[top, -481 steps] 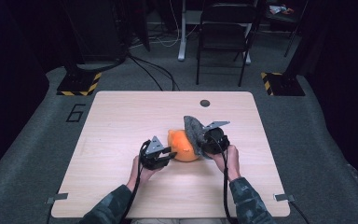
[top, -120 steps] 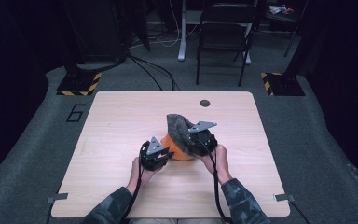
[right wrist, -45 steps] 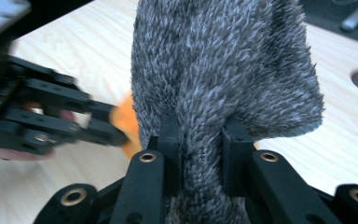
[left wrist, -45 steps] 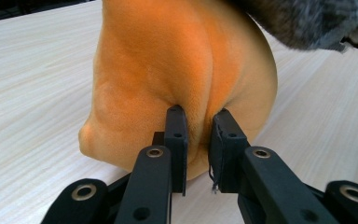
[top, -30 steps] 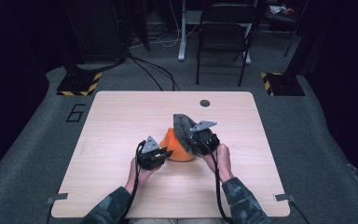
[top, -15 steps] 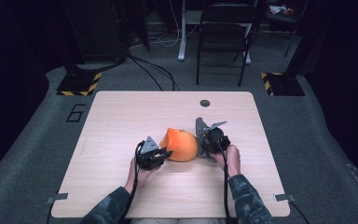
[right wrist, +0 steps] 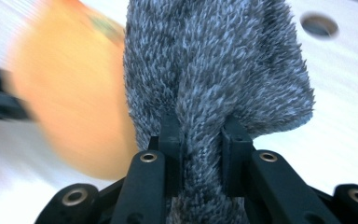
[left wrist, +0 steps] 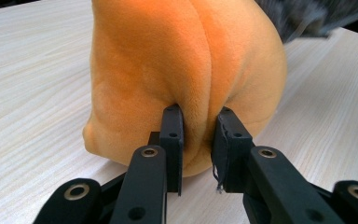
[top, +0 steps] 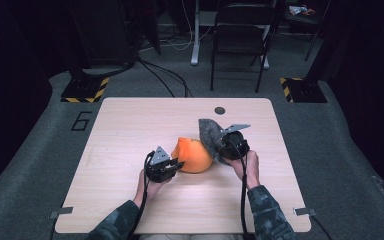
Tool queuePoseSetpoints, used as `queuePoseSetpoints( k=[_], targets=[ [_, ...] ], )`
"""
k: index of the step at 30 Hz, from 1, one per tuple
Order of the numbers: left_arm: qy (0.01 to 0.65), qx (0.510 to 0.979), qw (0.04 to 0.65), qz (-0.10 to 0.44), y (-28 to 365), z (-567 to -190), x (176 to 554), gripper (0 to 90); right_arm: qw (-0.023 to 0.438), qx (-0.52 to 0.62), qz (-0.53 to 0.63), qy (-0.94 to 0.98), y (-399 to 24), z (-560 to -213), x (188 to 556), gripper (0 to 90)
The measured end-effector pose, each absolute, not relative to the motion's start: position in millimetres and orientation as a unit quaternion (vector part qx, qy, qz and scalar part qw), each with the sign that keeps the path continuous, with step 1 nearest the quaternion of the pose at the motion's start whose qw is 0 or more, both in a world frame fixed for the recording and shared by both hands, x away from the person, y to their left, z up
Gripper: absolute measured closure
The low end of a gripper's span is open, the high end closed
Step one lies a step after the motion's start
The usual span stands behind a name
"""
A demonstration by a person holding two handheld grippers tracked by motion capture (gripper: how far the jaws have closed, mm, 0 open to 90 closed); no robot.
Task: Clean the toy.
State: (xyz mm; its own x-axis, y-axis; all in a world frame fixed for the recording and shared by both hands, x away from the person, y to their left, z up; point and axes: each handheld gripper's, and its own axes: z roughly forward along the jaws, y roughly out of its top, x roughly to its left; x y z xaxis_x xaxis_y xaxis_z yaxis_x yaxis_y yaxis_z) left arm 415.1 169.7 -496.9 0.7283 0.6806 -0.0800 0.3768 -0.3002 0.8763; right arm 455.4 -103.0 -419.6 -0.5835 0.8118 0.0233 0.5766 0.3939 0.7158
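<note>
Left hand-held gripper (top: 178, 164), lower centre of the high view, clamped on a fold of the orange plush (top: 194, 156) lying at the desk (top: 125, 125) centre. Right hand-held gripper (top: 216, 149) clamped on the grey fuzzy cloth (top: 209, 131), long axis rising toward the upper frame, just right of the plush.

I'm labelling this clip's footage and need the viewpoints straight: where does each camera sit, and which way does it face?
High view: above the person's side, facing forward and down on the table; forearms and both grippers show.
Left gripper view: rides the left gripper, facing the pinched orange plush.
Right gripper view: rides the right gripper, facing the pinched grey fuzzy cloth.
All three share the orange plush.
</note>
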Motion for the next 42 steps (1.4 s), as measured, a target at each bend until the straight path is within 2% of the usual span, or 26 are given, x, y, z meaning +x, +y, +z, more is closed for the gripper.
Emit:
queuePoseSetpoints(
  k=[6, 9, 13, 17, 31, 38, 42],
  targets=[
    [0.330, 0.791, 0.488, 0.161, 166, -496, 413, 75.1, 0.162, 0.373, 0.393, 0.824, -78, -399, 436, 74.1],
    [0.325, 0.795, 0.485, 0.164, 166, -496, 412, 75.1, 0.159, 0.353, 0.398, 0.832, -60, -400, 429, 73.6],
    [0.321, 0.798, 0.482, 0.170, 166, -496, 412, 75.0, 0.184, 0.343, 0.365, 0.846, -49, -411, 429, 73.4],
    [0.318, 0.800, 0.480, 0.171, 166, -496, 413, 75.1, 0.189, 0.352, 0.351, 0.847, -57, -413, 433, 73.3],
    [0.323, 0.797, 0.485, 0.159, 168, -497, 414, 75.0, 0.152, 0.425, 0.289, 0.844, -97, -444, 461, 73.2],
    [0.326, 0.795, 0.487, 0.155, 169, -497, 414, 75.0, 0.140, 0.447, 0.239, 0.850, -101, -474, 473, 73.1],
    [0.331, 0.792, 0.491, 0.149, 171, -498, 415, 74.9, 0.141, 0.451, 0.230, 0.851, -103, -478, 476, 73.1]
  ],
)
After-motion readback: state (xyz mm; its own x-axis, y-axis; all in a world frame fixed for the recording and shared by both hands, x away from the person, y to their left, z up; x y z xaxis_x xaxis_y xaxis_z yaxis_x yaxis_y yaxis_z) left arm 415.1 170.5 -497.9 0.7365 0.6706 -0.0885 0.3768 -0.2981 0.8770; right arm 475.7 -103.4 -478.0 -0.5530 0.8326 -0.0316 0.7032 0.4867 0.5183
